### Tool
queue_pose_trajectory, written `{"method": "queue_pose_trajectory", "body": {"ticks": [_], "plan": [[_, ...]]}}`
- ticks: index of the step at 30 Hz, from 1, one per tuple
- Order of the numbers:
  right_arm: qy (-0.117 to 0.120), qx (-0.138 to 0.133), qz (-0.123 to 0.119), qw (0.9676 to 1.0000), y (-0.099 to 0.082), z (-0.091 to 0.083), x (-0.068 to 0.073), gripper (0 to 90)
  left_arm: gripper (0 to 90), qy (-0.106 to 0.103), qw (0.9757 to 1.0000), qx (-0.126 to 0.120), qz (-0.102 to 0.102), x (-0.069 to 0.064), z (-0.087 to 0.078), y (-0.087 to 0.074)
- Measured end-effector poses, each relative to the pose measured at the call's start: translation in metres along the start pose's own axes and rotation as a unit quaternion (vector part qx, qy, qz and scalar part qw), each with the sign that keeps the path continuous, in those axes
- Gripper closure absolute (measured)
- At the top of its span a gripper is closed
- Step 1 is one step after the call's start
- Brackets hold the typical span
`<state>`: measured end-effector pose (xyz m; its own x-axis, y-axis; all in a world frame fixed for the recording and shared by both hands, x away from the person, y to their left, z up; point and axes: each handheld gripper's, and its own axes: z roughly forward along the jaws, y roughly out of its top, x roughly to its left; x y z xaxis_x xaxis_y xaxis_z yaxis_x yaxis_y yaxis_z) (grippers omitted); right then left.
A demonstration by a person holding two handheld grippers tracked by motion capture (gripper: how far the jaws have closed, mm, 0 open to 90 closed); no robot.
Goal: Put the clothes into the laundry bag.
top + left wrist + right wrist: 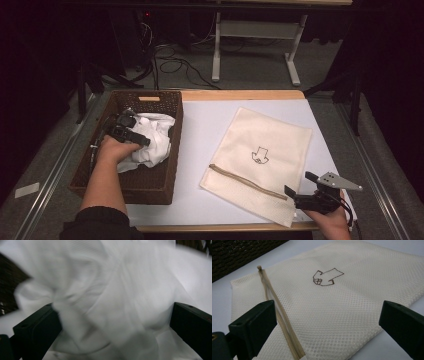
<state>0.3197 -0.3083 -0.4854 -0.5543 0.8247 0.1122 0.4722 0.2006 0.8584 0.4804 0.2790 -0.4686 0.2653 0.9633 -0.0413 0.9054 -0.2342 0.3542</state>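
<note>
A crumpled white cloth (pixel 156 142) (pixel 112 277) lies in a brown wicker basket (pixel 150 187) on the left of the table. My left gripper (pixel 137 129) (pixel 112 306) is down in the basket, open, jaws wide with the blurred cloth bunched between them. A cream mesh bag (pixel 280 145) (pixel 352 315) lies flat at the right, with a small dark drawn mark and a tan zipper (pixel 247 181) (pixel 277 312) along its near edge. My right gripper (pixel 299 183) (pixel 328 302) hovers open at the bag's near right corner, holding nothing.
A white sheet (pixel 205 125) covers the table; its wooden edge shows front and back. The basket's dark wall (pixel 242 252) stands beyond the bag. Metal rails run along both table sides. Beyond the table are white desk legs (pixel 216 50) and floor cables (pixel 175 62).
</note>
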Motion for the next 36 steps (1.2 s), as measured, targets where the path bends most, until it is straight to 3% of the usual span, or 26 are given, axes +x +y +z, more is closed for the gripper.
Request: {"method": "queue_pose_trajectory", "body": {"ticks": [3, 4, 7, 10, 15, 18, 20, 23, 25, 26, 29, 36], "plan": [[0.001, 0.003, -0.003, 1.0000, 0.000, 0.000, 0.000, 2.2, 0.0, -0.010, 0.9980, 0.062, 0.008, -0.003, 0.017, -0.006], [0.002, 0.003, -0.004, 1.0000, 0.000, 0.000, 0.001, 2.3, 0.0, -0.010, 0.9977, 0.067, 0.005, -0.003, 0.019, -0.007], [0.001, 0.003, -0.003, 1.0000, 0.000, 0.000, 0.001, 2.5, 0.0, -0.005, 0.9977, 0.067, 0.004, -0.005, 0.021, -0.007], [0.002, 0.003, -0.005, 1.0000, 0.000, 0.000, 0.002, 2.7, 0.0, 0.010, 0.9975, 0.067, 0.022, -0.008, 0.025, -0.009], [0.003, 0.005, 0.000, 1.0000, -0.001, 0.001, 0.003, 3.1, 2.8, 0.020, 0.9975, 0.066, 0.018, -0.010, 0.025, -0.009], [0.005, 0.007, -0.002, 1.0000, -0.001, 0.001, 0.003, 3.2, 14.2, 0.020, 0.9983, 0.055, 0.010, -0.004, 0.018, -0.010], [0.005, 0.006, -0.001, 1.0000, -0.001, 0.001, 0.003, 3.4, 32.5, 0.029, 0.9988, 0.041, 0.001, 0.001, 0.014, -0.013], [0.006, 0.008, -0.002, 1.0000, -0.001, 0.002, 0.002, 3.5, 52.1, 0.037, 0.9990, 0.024, -0.005, 0.005, 0.011, -0.017], [0.005, 0.008, -0.001, 1.0000, -0.001, 0.002, 0.002, 3.5, 54.5, 0.042, 0.9989, 0.021, -0.003, 0.005, 0.011, -0.017], [0.006, 0.008, -0.002, 0.9999, -0.001, 0.001, 0.003, 3.6, 60.5, 0.044, 0.9988, 0.020, -0.002, 0.005, 0.010, -0.017], [0.006, 0.009, -0.003, 0.9999, -0.001, 0.001, 0.003, 3.6, 67.6, 0.047, 0.9987, 0.018, -0.004, 0.006, 0.010, -0.017], [0.005, 0.008, -0.002, 1.0000, -0.001, 0.001, 0.002, 3.7, 75.3, 0.041, 0.9990, 0.016, -0.002, 0.005, 0.008, -0.016]]}}
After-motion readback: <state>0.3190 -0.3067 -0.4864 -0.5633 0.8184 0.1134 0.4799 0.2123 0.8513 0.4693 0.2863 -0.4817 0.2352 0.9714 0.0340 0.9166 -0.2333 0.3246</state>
